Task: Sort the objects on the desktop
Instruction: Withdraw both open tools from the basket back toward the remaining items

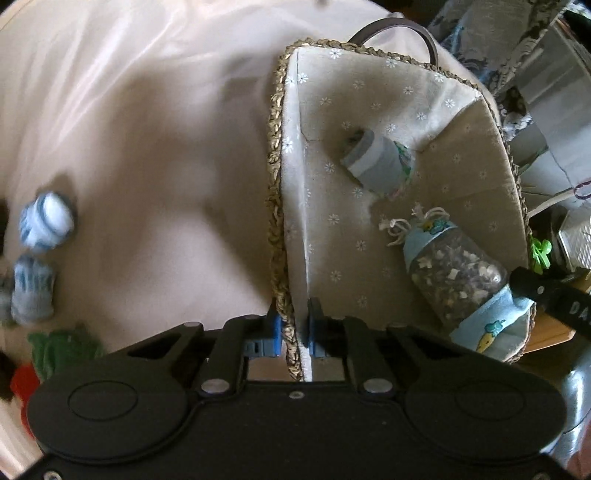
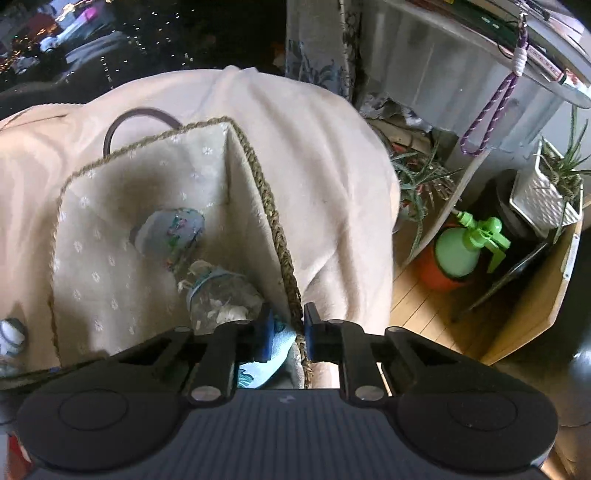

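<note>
Basket [image 1: 369,236]: woven straw rim, beige lining printed with small white flowers, dark loop handle [image 1: 391,31] at the far end. Stands on a table draped in a pale cream cloth [image 1: 147,147].

Left gripper [image 1: 295,325]: points down at the near left rim of the basket. Its blue-padded jaws are closed tight on the braided edge and lining, one pad outside the wall, one inside.

Right gripper [image 2: 286,328]: at the basket's opposite long rim, jaws pinched together over the braided edge; a light blue printed cloth lies under the inner finger, and whether that finger presses it as well is hard to judge.

Contents of basket, two items:
- Rolled grey bundle [image 1: 373,162], possibly socks, with a coloured print at one end, lying near the middle of the floor.
- Clear pouch [image 1: 454,277] filled with dark and pale bits, wrapped at both ends in light blue cartoon-print fabric with white string at the top; lies against the right wall, near the right gripper's fingers.

On the cloth, well apart from the basket, left side:
- Two blue-and-white rolled bundles [image 1: 48,221], blurred.
- A green item [image 1: 62,349] and a red item [image 1: 24,384] at the frame edge, too blurred to identify.

Beyond the table: green spray bottle [image 2: 465,251], potted aloe plants [image 2: 424,181], wooden floor [image 2: 417,302].
</note>
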The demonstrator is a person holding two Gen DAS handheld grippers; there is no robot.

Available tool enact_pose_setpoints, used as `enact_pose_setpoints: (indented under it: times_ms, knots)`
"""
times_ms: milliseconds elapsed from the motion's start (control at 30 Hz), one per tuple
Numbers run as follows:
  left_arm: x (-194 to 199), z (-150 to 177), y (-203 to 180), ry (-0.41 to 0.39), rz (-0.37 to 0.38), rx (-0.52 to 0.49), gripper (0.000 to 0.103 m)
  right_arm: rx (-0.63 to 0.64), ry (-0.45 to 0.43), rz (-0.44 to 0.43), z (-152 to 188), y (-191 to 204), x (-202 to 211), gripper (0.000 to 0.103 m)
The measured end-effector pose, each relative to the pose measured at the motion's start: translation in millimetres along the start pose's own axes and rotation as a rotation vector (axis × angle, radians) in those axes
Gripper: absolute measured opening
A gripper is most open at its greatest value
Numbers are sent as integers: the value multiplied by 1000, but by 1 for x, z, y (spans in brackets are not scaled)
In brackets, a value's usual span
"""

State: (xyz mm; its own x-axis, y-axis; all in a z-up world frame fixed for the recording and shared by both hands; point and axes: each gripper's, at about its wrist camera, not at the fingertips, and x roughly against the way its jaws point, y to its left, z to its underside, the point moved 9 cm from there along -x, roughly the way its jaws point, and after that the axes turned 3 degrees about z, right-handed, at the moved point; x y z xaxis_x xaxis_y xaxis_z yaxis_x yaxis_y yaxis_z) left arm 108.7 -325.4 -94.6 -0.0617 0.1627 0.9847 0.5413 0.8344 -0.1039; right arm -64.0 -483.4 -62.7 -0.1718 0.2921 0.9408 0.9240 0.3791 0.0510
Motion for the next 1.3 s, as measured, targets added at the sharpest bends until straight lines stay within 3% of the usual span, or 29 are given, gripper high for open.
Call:
enact_pose_setpoints:
  times_ms: [200,333,400,467,567,633,900,1300]
  knots:
    - [16,30,24,-2,-8,75,6,48,35,-68,20,12,6,16]
    - [20,47,35,16,-5,113,11,128,10,-49,29,29,9,17]
    - [29,51,37,-22,-22,96,21,161,-22,-12,29,36,16,18]
    - [45,53,37,-77,-25,89,33,194,-89,57,28,42,30,24]
    - [75,54,46,-176,-72,86,53,243,-182,92,27,53,56,37]
    - [92,57,55,-224,-104,85,56,263,-218,85,29,63,72,45]
    - [125,93,101,-283,-148,140,63,368,-241,-20,68,119,95,55]
    - [122,151,150,-220,-171,246,63,500,-110,-120,148,180,69,66]
